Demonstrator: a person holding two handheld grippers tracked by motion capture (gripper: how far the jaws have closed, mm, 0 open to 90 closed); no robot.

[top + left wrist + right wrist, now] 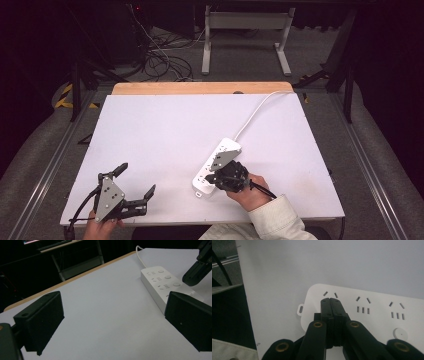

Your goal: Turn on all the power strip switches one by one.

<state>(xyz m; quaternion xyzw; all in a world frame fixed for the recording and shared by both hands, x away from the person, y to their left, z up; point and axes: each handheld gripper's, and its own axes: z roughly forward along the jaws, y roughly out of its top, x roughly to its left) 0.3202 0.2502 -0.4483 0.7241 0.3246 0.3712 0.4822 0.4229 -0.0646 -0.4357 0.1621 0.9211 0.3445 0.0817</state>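
A white power strip [216,165] lies on the white table at the right of centre, its cord [255,112] running to the far edge. My right gripper [212,176] is shut with nothing between its jaws. It hovers over the strip's near end. In the right gripper view its tips [330,300] sit just above the end socket of the power strip [372,312]. My left gripper [136,181] rests near the front left edge, open and empty. In the left gripper view the power strip [162,283] lies ahead to the right, with the right gripper's black body [198,266] above it.
The white board [170,135] covers a wooden tabletop whose strip shows at the far edge [200,88]. Beyond stand a white table frame [245,30] and tangled floor cables [160,55]. Metal rails run along both sides.
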